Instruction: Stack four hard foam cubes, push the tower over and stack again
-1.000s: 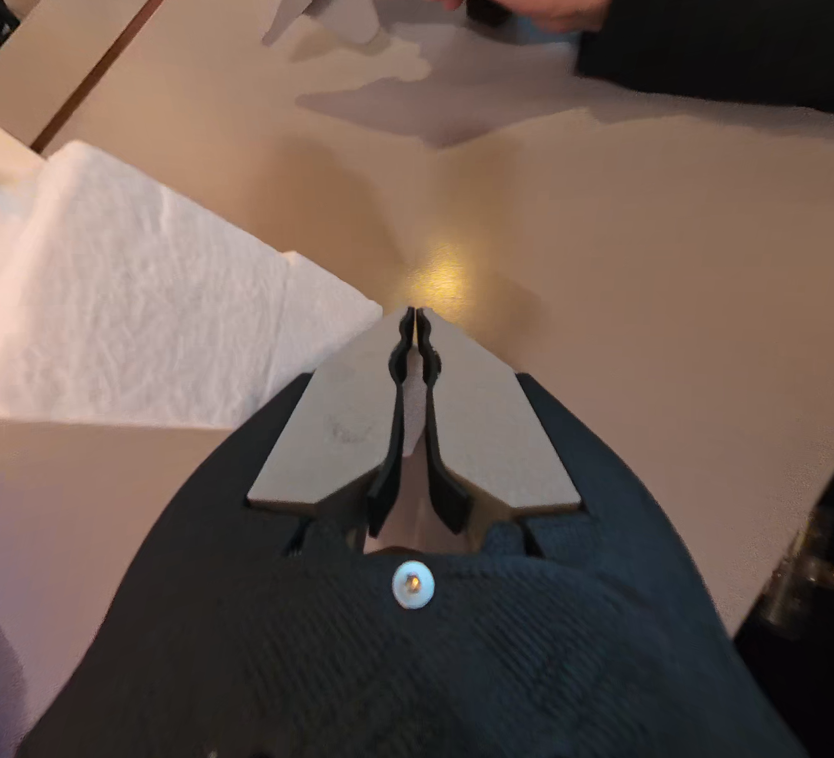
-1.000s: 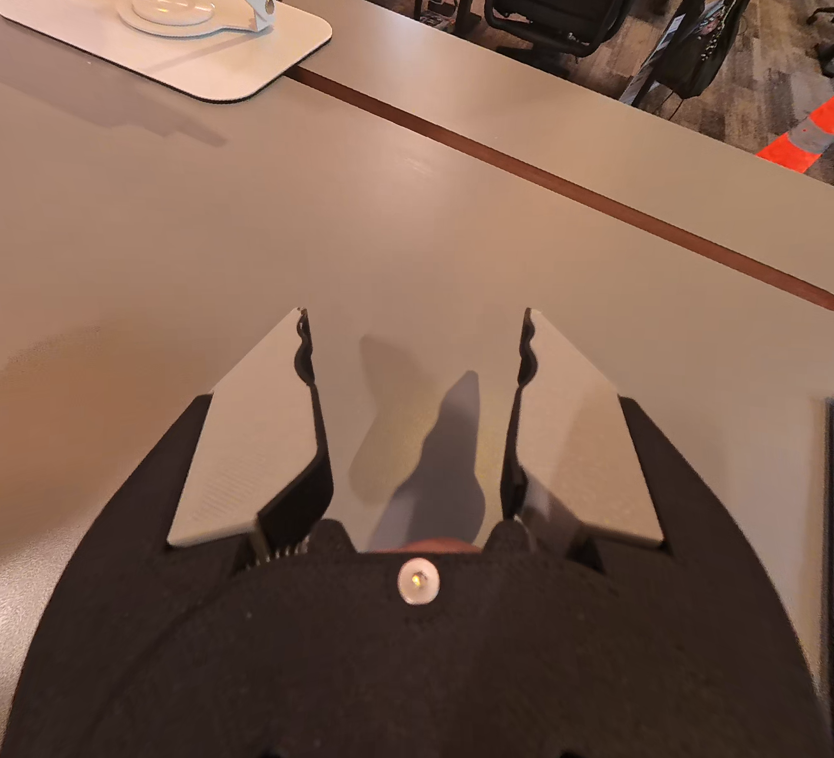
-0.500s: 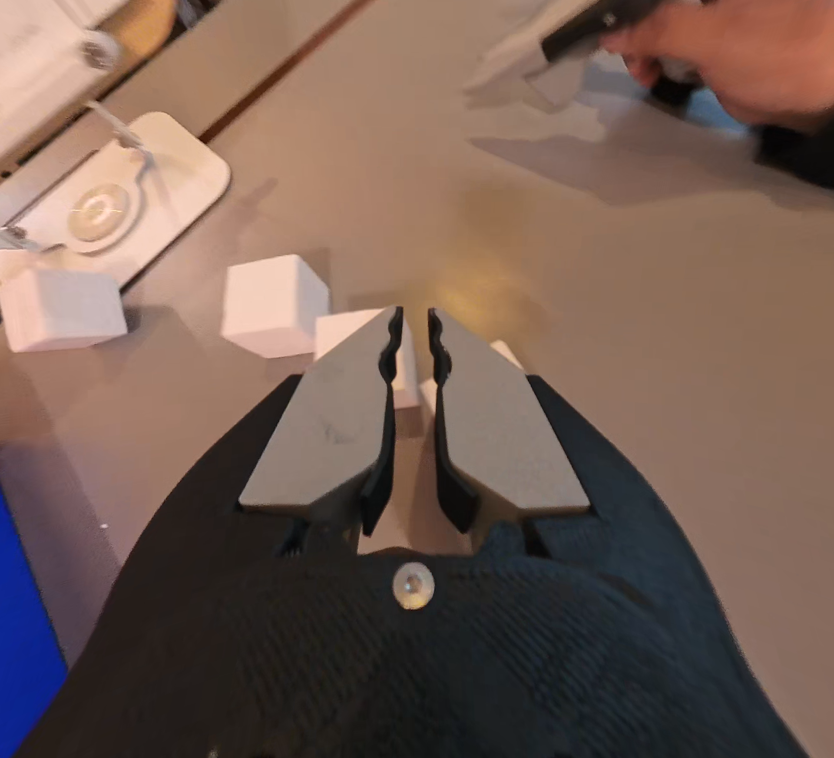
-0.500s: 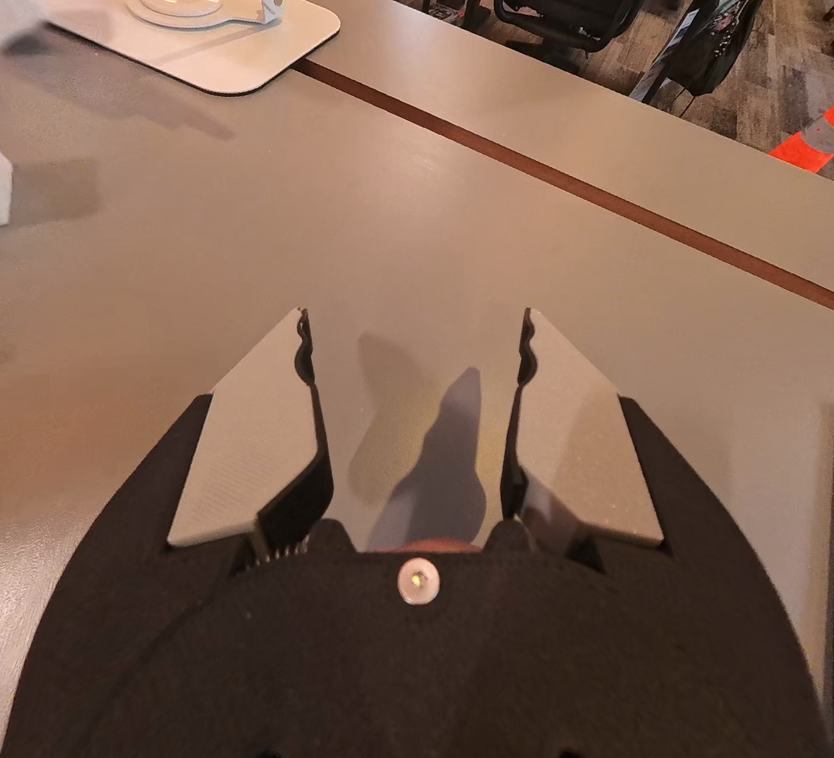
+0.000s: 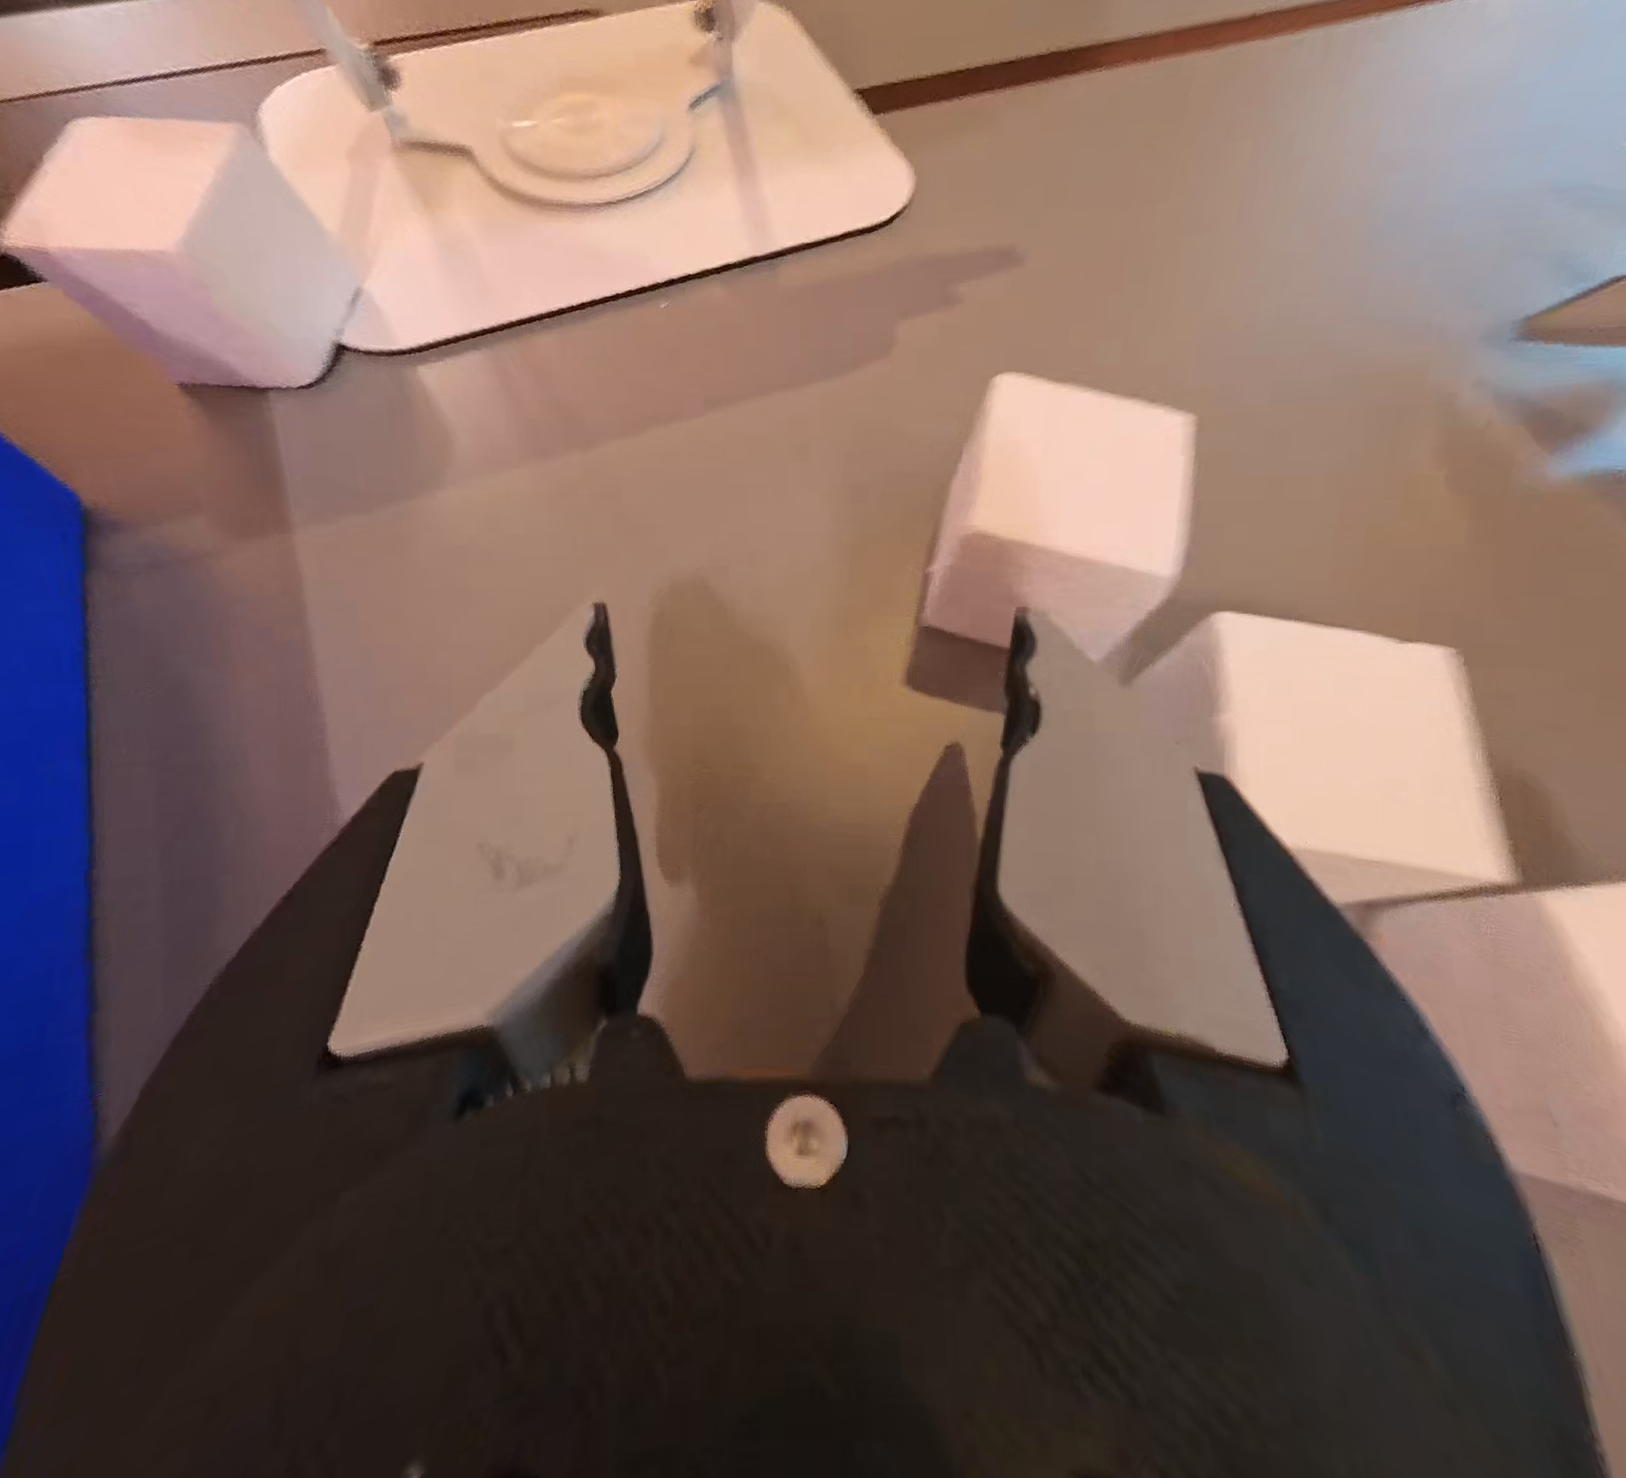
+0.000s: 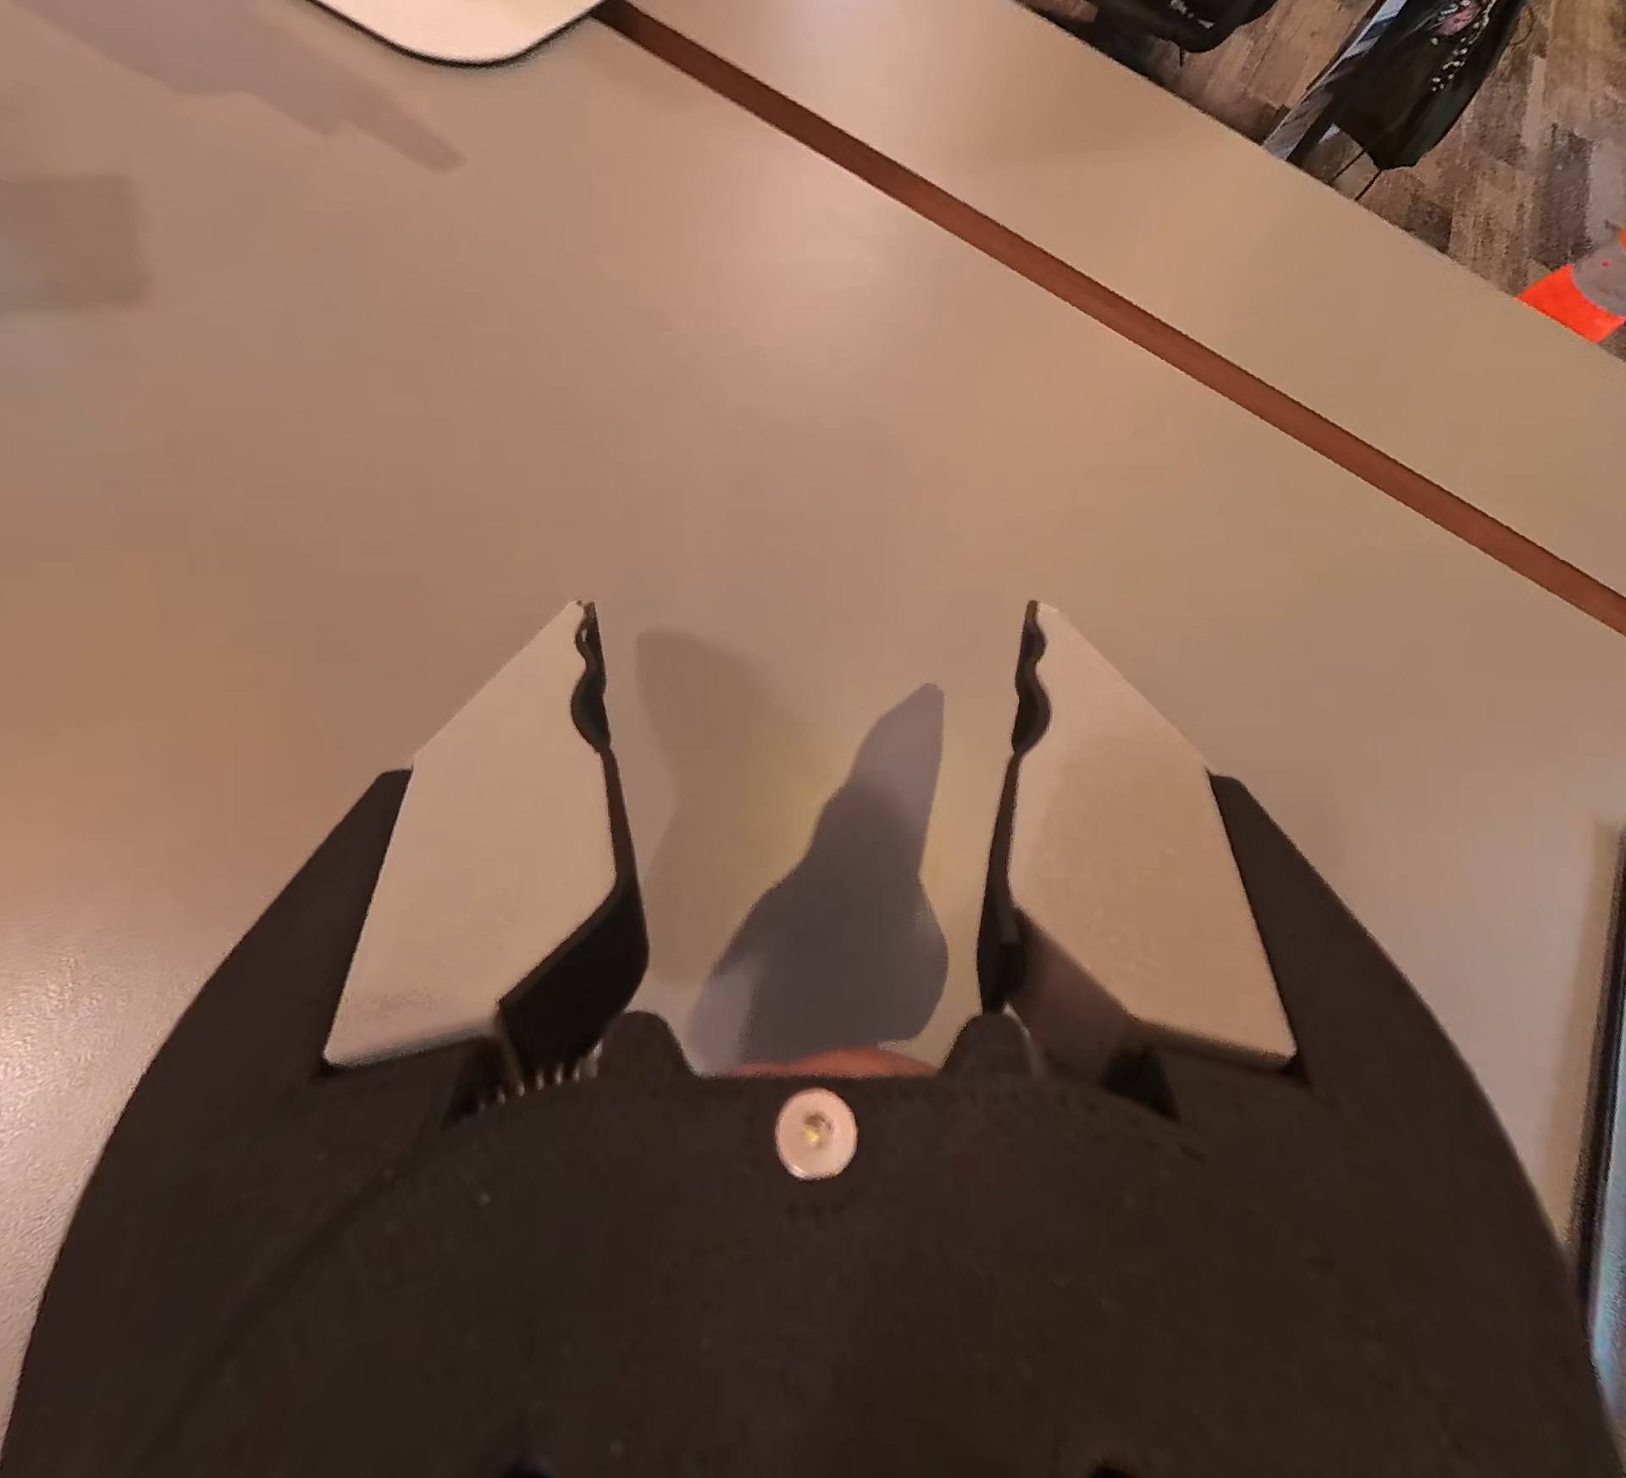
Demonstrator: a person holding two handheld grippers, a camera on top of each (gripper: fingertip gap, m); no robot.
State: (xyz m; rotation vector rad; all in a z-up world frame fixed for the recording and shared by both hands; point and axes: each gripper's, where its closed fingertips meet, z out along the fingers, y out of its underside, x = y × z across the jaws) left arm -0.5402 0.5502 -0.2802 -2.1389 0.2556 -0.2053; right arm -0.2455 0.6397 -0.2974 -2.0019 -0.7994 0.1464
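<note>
A white lamp base [image 5: 616,177] lies on the tabletop [image 5: 1232,221] beyond the left gripper [image 5: 805,644], jaws apart, empty. Four white foam cubes: one [image 5: 176,248] far left, three [image 5: 1065,494] scattered right. Right gripper [image 6: 809,644] jaws apart over bare tabletop.

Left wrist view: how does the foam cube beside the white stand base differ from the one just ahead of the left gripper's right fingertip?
The far cube sits at the left, against the white stand base's corner; the near cube sits right of centre, clear of it. The far cube is out of the left gripper's line; the near cube lies just past its right fingertip. Both are white, lying singly on the table, ungripped.
</note>
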